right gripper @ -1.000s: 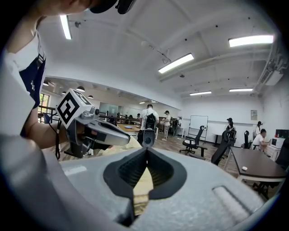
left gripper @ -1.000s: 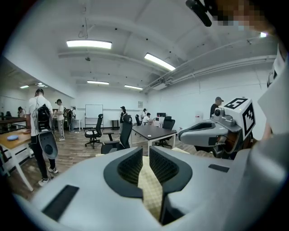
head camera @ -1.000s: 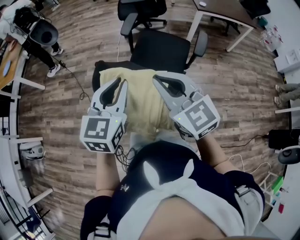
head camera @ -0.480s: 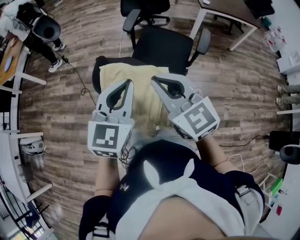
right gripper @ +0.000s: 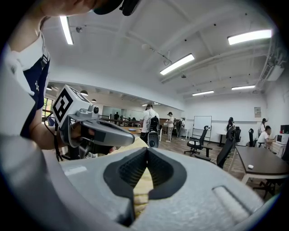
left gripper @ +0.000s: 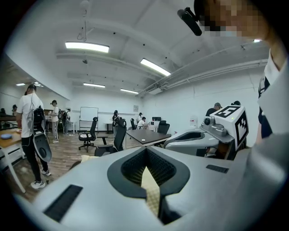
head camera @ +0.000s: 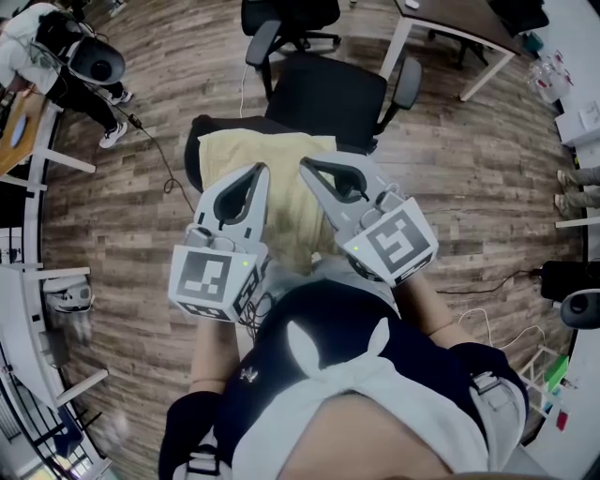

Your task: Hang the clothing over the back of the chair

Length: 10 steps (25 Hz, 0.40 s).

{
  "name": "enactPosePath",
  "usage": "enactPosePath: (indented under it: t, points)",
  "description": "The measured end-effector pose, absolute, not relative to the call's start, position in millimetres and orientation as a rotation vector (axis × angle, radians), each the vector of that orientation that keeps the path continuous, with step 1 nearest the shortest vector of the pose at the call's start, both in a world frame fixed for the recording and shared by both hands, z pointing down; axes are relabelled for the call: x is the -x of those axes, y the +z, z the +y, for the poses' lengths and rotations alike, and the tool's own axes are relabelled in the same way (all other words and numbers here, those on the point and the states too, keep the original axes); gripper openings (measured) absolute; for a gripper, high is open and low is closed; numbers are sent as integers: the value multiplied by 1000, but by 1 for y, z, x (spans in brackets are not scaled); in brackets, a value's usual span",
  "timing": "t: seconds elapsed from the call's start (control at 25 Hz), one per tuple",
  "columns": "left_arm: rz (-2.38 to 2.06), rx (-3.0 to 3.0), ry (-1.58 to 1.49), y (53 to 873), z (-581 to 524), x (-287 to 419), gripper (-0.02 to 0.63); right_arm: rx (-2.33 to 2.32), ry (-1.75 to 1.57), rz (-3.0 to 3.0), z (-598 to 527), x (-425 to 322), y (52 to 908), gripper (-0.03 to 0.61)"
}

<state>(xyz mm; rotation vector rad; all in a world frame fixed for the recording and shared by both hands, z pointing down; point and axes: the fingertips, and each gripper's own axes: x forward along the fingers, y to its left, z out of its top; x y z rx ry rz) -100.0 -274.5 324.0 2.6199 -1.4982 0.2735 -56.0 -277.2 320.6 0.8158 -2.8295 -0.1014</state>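
A pale yellow piece of clothing (head camera: 258, 147) lies over the back of a black office chair (head camera: 323, 94) just in front of me, and its near edge is lifted towards my body. My left gripper (head camera: 262, 171) is above the cloth's left part. Its jaws are shut, with a wedge of the yellow clothing (left gripper: 151, 189) pinched between them. My right gripper (head camera: 305, 165) is close beside it, shut too, with the clothing (right gripper: 139, 189) caught in its jaws. The cloth under both grippers is hidden in the head view.
A second black chair (head camera: 286, 14) and a desk (head camera: 450, 19) stand beyond the draped one. A person (head camera: 56, 47) stands at the upper left, near a cable (head camera: 159, 169) on the wooden floor. White desk frames (head camera: 37, 281) line the left side.
My left gripper's jaws have closed on the cloth, and the gripper has shifted slightly right, towards the other one. The right gripper has stayed put, shut.
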Motion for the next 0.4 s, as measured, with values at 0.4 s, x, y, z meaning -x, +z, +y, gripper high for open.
enactPosePath:
  t: [0.4]
  points:
    - [-1517, -2670, 324, 321, -272, 99, 6, -806, -156, -2847, -272, 63, 316, -2]
